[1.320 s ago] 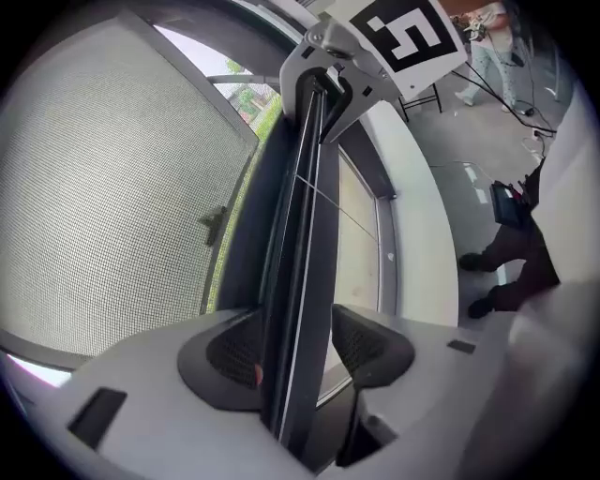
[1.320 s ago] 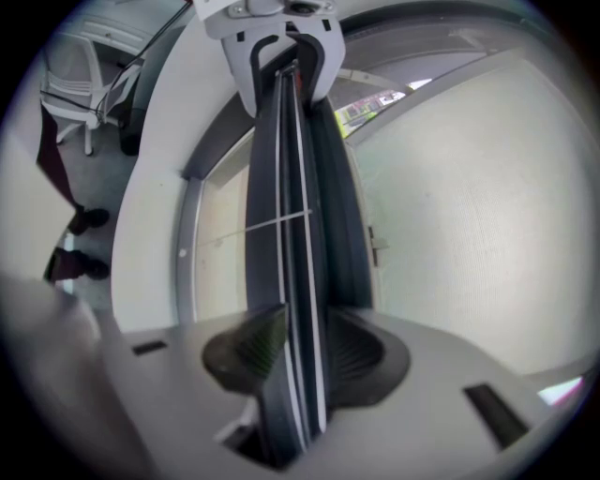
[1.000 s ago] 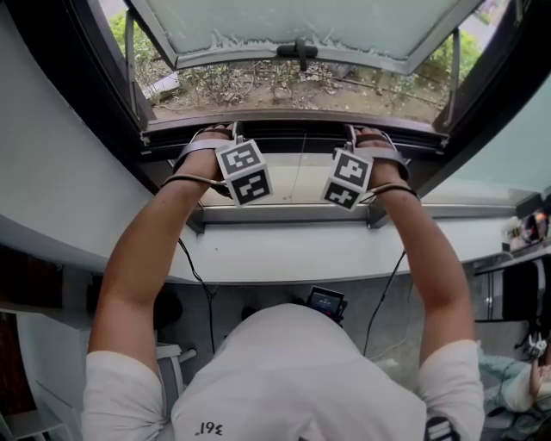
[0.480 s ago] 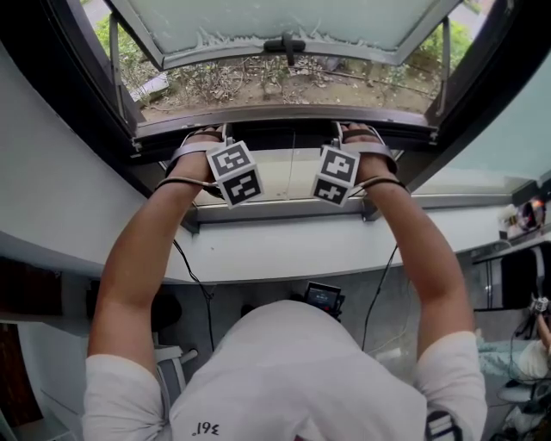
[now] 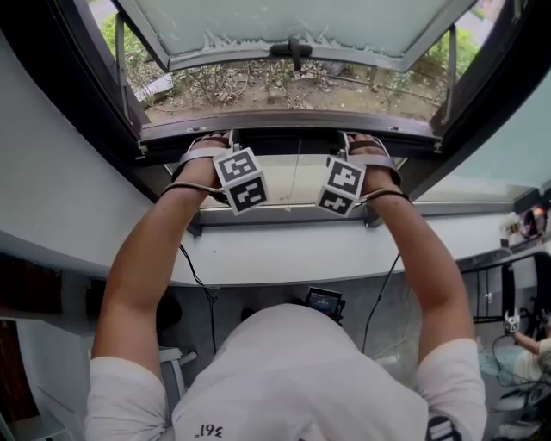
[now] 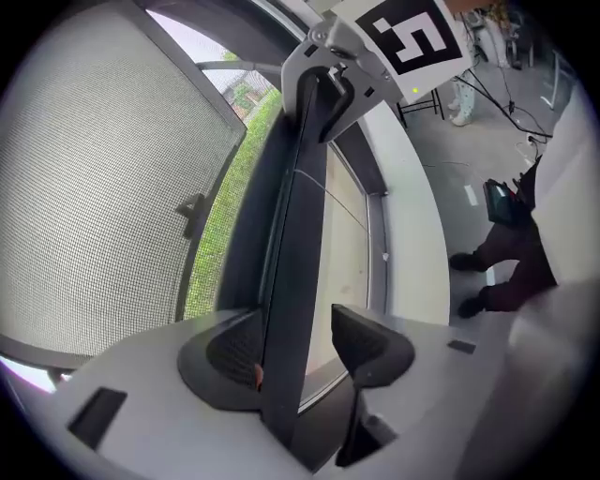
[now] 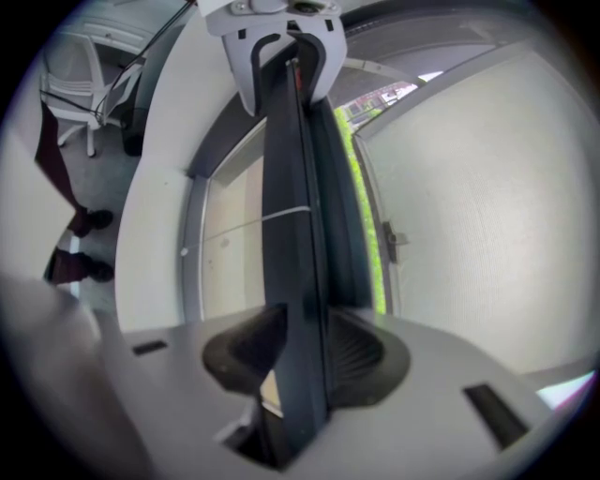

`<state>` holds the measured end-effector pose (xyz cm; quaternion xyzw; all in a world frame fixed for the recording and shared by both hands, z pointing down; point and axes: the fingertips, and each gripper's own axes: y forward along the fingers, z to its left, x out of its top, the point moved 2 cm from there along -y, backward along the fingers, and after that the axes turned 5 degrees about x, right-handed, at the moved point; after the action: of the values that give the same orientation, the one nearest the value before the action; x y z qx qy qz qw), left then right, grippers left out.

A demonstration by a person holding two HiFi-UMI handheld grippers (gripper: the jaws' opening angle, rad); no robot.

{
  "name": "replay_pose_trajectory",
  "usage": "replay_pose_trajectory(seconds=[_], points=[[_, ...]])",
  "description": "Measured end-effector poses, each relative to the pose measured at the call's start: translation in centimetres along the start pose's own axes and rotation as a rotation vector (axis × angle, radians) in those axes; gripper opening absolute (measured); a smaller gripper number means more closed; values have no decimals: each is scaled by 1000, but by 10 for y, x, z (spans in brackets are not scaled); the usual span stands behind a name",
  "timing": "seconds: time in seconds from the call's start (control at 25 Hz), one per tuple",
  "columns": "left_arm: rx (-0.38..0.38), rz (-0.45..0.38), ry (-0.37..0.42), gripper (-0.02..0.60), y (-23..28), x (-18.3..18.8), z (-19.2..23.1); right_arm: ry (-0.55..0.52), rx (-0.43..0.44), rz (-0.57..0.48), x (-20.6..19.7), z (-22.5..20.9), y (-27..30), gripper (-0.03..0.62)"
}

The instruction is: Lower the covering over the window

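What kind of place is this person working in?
Probably an indoor office or workshop room, right at a window: the open sash shows shrubs outside, a white sill runs below, and cables and a white chair are nearby.

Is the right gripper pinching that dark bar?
Yes, in the right gripper view both jaws of the right gripper are closed flat against the dark bar.
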<state>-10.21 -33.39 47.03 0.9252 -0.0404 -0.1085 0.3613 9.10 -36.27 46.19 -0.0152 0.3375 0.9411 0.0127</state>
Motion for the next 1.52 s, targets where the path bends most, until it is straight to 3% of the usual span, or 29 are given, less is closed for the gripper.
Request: replay_pose_trajectory(seconds=[0.4, 0.56, 0.8, 1.52], points=[[49, -26, -14, 227, 4, 0, 4, -15, -95, 9, 2, -4, 5, 130], [68, -32, 4, 208, 5, -1, 9, -22, -61, 1, 2, -9, 4, 101], [122, -101, -9, 195, -1, 0, 13, -15, -99, -42, -1, -8, 1, 104], [108, -124, -51, 195, -4, -2, 14, -4, -62, -63, 1, -8, -1, 109]])
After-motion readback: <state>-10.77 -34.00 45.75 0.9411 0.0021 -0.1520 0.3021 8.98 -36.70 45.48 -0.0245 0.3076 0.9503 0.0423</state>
